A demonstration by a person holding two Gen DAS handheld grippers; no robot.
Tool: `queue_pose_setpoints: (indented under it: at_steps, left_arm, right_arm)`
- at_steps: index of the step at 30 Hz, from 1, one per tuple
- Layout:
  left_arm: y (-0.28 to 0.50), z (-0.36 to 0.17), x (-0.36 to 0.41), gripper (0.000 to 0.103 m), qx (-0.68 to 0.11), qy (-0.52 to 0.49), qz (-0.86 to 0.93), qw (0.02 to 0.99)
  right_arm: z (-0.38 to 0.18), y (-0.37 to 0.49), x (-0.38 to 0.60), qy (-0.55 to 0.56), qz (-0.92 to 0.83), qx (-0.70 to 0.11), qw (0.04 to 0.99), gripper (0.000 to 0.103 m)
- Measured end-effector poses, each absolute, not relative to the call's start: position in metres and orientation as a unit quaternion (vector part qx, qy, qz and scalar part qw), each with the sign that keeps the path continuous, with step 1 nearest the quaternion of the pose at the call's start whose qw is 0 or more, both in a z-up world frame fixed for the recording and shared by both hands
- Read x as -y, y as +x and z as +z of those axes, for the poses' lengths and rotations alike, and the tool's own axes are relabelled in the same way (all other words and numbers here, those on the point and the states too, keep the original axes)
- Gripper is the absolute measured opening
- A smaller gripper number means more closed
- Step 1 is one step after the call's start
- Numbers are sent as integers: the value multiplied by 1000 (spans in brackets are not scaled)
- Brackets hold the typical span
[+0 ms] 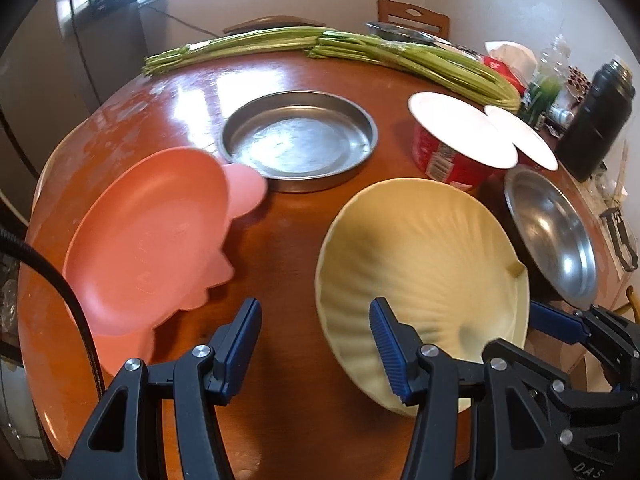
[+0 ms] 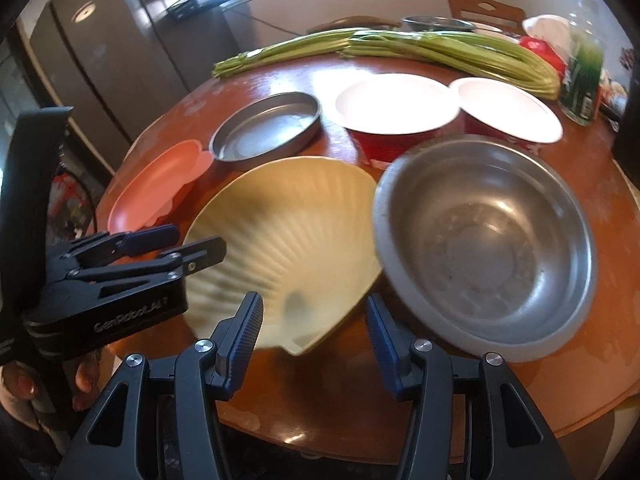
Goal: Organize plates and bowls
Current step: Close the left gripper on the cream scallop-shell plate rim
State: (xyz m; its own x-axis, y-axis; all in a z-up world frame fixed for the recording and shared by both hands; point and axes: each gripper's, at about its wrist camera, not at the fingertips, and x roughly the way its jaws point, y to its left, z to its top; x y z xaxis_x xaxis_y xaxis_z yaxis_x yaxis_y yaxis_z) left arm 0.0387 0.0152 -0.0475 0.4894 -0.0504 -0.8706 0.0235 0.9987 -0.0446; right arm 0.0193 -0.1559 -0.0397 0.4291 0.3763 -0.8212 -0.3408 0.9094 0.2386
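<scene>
A pale yellow shell-shaped plate (image 1: 424, 264) (image 2: 288, 236) lies near the front of the round wooden table (image 1: 280, 248). My left gripper (image 1: 316, 346) (image 2: 200, 240) hovers open over the plate's left rim, with its right pad above that edge. My right gripper (image 2: 314, 338) is open too, and the plate's narrow hinge end sits between its pads without touching them. One of its blue fingers (image 1: 556, 322) shows beyond the plate. A pink plate (image 1: 152, 248) (image 2: 156, 188) lies to the left and a steel bowl (image 1: 552, 232) (image 2: 488, 240) to the right.
A flat steel pan (image 1: 298, 140) (image 2: 266, 126) sits behind the plates. Two red bowls with white insides (image 2: 396, 102) (image 2: 506, 108) stand at the back right. Green stalks (image 1: 320, 46), a black flask (image 1: 596, 120) and bottles crowd the far edge. A hand (image 2: 84, 380) holds the left gripper.
</scene>
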Motion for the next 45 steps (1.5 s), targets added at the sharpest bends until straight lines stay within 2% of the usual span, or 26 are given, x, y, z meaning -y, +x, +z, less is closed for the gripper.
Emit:
queue_pose_setpoints:
  at_steps: [20, 25, 36, 45]
  left_arm:
    - [30, -50, -47, 56, -504, -39, -5, 863]
    - [24, -43, -50, 56, -498, -43, -2, 866]
    - [13, -45, -51, 56, -504, -83, -15, 859]
    - [17, -54, -34, 56, -517, -95, -25, 850]
  right_arm:
    - [-33, 14, 127, -25, 259, -492, 831, 56]
    - [-16, 42, 136, -27, 245, -473, 846, 55]
    - [-28, 103, 93, -106, 262, -485, 828, 55]
    - [-44, 104, 85, -99, 275, -494, 819, 54]
